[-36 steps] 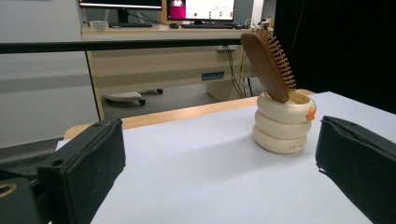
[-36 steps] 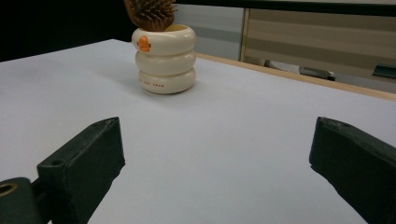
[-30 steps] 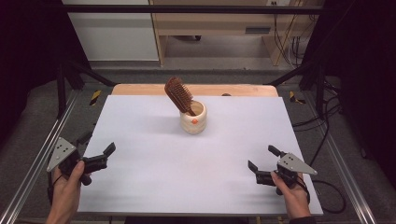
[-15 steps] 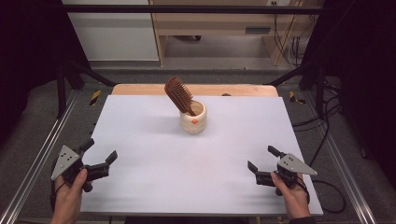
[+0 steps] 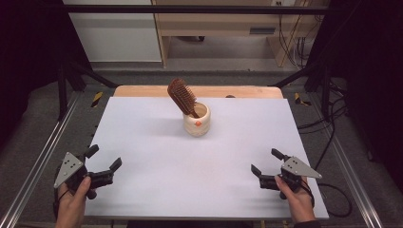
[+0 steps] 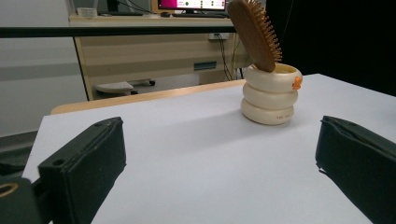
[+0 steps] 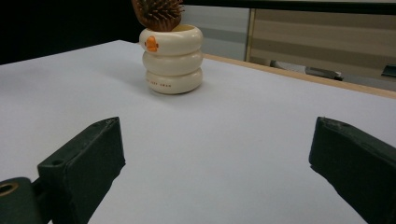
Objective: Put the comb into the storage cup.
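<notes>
wooden hairbrush (image 5: 182, 96) leans handle-down in the cream ringed cup (image 5: 197, 120) at the far middle of the white table (image 5: 142, 142), well apart from both grippers. left gripper (image 5: 102, 164) and right gripper (image 5: 267, 164) wait near the front edge, jaws spread, empty. best to steady the cup with one and lift the brush straight along its tilt.

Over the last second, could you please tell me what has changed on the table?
The left gripper drew back toward the person and the table's near left edge, jaws open, holding nothing. The right gripper, the cream holder and the hairbrush leaning in it stayed put.
</notes>
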